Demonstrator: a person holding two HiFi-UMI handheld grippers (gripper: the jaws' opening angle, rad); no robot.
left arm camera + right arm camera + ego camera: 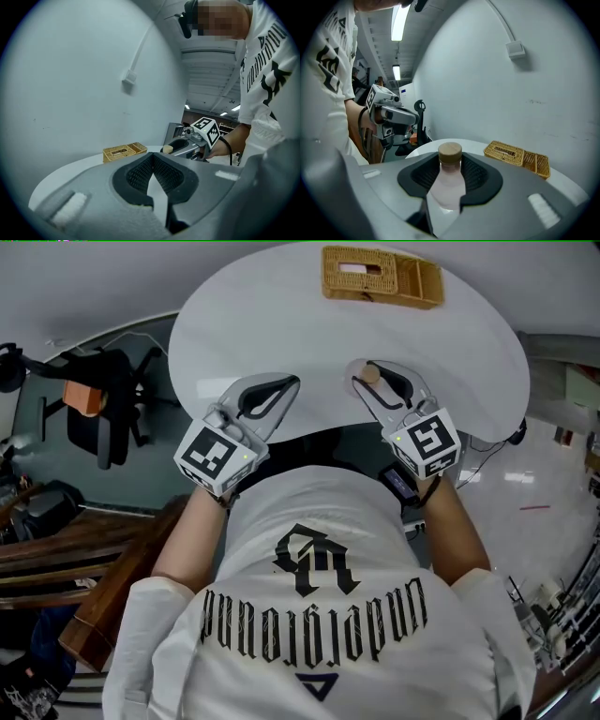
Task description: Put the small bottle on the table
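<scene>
**While left gripper (153, 155) is closed, right gripper (450, 157) clamps bottle (449, 183)**

Its own view shows the left jaws together on nothing. The right gripper view shows the bottle's pale body between the jaws. The head view shows only its cap (371, 374), over the table's (281, 334) near edge. Whether it touches the top is unclear.

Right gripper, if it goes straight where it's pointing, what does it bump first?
Probably the table. The right gripper, shut on the bottle, tilts down toward a bare part of it. The basket sits off to its right, out of that line, though depth is hard to judge.
</scene>
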